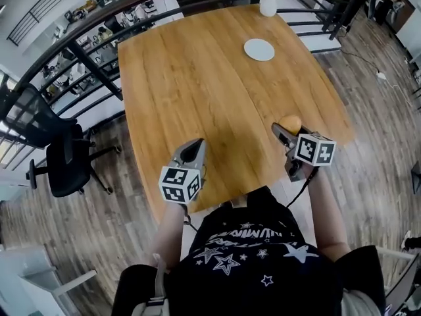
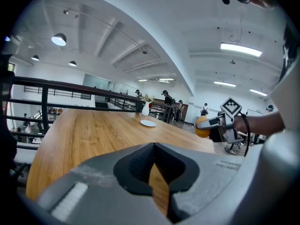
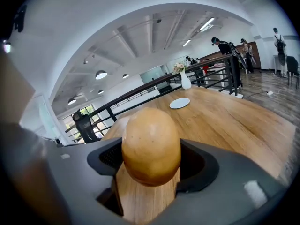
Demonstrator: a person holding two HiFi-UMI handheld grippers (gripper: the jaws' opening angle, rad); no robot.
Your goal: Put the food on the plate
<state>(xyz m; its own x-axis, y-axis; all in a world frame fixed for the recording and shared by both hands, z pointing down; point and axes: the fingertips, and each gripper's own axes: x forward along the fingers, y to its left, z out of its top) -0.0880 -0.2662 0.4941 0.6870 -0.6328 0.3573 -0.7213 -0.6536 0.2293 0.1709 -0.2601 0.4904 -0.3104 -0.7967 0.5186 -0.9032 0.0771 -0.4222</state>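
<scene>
My right gripper (image 1: 284,131) is clamped on the food (image 3: 151,144); it is an ovoid, tan-orange piece with a smooth, faintly speckled skin, seated between the two dark ribbed pads and bulging above them; the jaws stand wide around it. It hangs over the table (image 1: 210,91), a honey-coloured wooden top with long grain lines and rounded corners, visible directly beneath my fingers. The plate (image 1: 259,49), small, round, flat and white, lies well ahead of the right fingertips, near the far edge and well apart from the food; a white vase (image 1: 268,4) with flowers stands just beyond it. My left gripper (image 1: 193,151) is level with the right, at the near edge; its grey moulded jaws are drawn together, only a thin sliver of wood showing between them, nothing held.
</scene>
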